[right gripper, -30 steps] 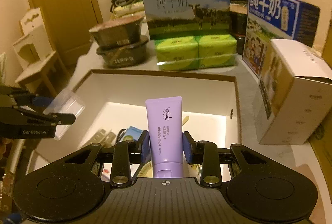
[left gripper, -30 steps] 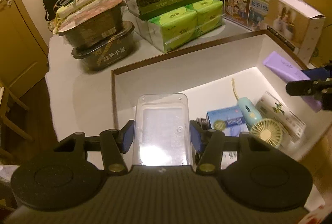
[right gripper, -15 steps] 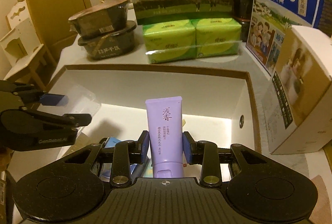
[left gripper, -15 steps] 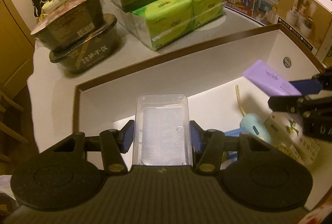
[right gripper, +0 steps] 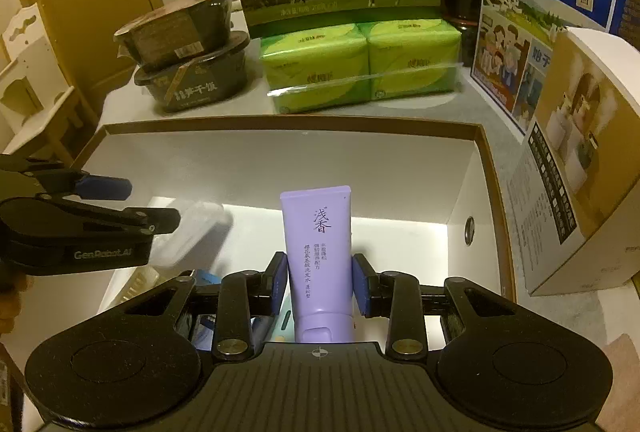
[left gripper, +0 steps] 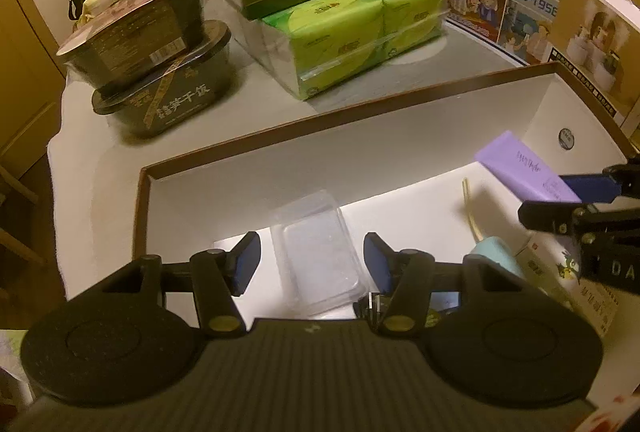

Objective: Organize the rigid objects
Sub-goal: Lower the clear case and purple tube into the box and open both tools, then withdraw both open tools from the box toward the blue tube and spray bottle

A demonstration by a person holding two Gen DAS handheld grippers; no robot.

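The clear plastic case (left gripper: 320, 252) (blurred, its near end cut off by the tool body) sits tilted inside the white box (left gripper: 240, 167), between the left gripper (left gripper: 312, 264) jaws, which stand apart and clear of it. The right gripper (right gripper: 320, 282) is clamped on the purple tube (right gripper: 318, 232), over the box; items beneath are largely hidden.

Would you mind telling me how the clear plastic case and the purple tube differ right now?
The clear plastic case is see-through and unprinted; the purple tube is opaque lilac with dark lettering. The case lies free between the spread fingers of the left tool; the tube is clamped in the right tool. The case is a flat box, the tube tapers. Both are over the white box.
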